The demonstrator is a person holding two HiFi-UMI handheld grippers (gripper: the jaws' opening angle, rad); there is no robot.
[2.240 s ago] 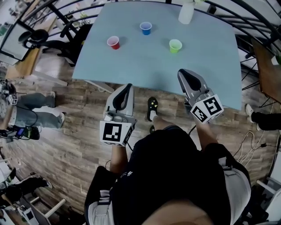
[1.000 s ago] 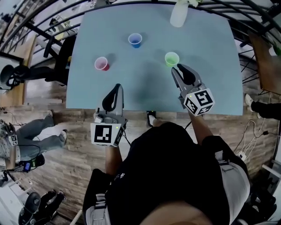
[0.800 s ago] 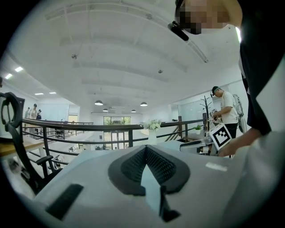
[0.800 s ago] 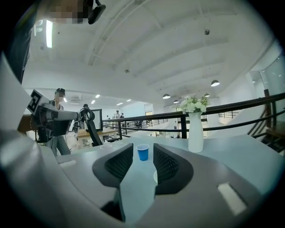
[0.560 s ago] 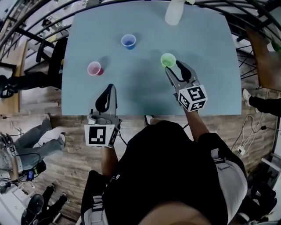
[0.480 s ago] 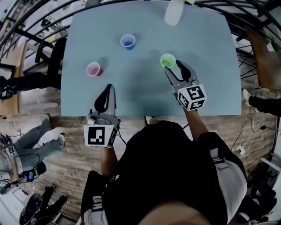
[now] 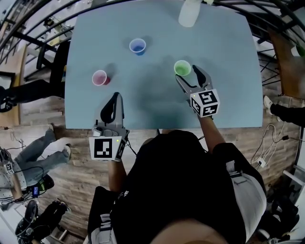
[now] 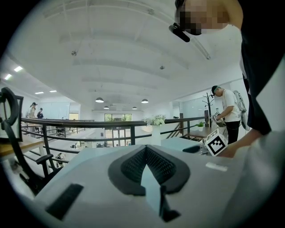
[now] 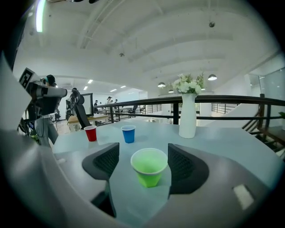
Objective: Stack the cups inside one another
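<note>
In the head view, the red cup stands upright at the 9 o'clock side of the pale blue worktop, well apart from the other cups. Just toward 5 o'clock from it, over the near edge of the worktop, the left hand-held gripper hangs level. In its own view its ribbed pads meet at the tips with nothing between them, so it is closed and empty.

The blue cup stands upright at 2 o'clock from the red cup, nearer the far edge. In the right gripper view these two stand side by side beyond the jaws, red at the left and blue to its right, not touching.

The green cup stands upright near the middle of the worktop, at 4 o'clock from the blue cup, its mouth open and empty. The right hand-held gripper reaches it from 5 o'clock, tilted slightly down. Its jaws have just been opening and now stand wide, with the green cup between them and a gap at each pad, so nothing is gripped.

A white vase stands at the far edge, at 12 o'clock from the green cup, and holds white flowers.
</note>
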